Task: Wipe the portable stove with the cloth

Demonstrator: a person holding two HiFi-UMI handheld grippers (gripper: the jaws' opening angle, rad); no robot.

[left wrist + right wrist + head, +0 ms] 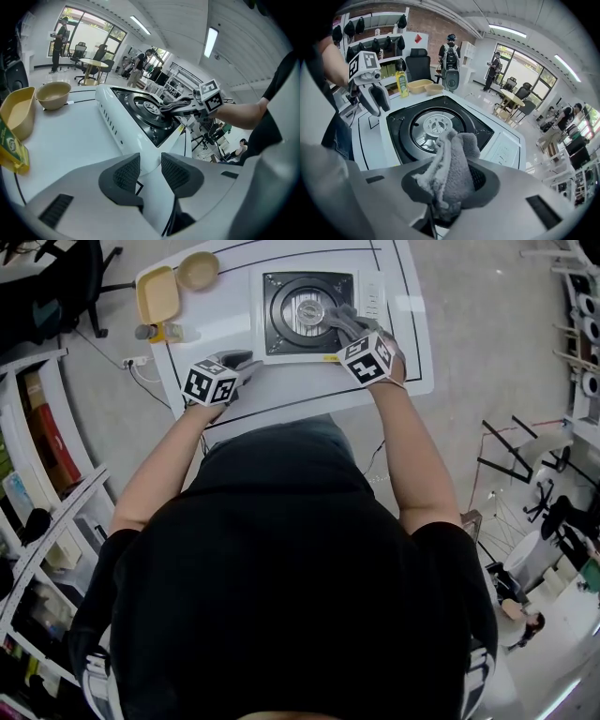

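Now: fluffy grey cloth tight in R gripper at round stove burner; L gripper agape.

The portable stove is seen in white, with a black top panel and a silver burner ring at its middle. The cloth is shown in plain grey. The left gripper and the right gripper are finished in light grey, are fitted with black pads marked by a fine grid, and are each covered with black-and-white square markers. The table is white, ruled with thin black lines. A yellow tray, a tan bowl and a bottle with a green-and-yellow label are seen.
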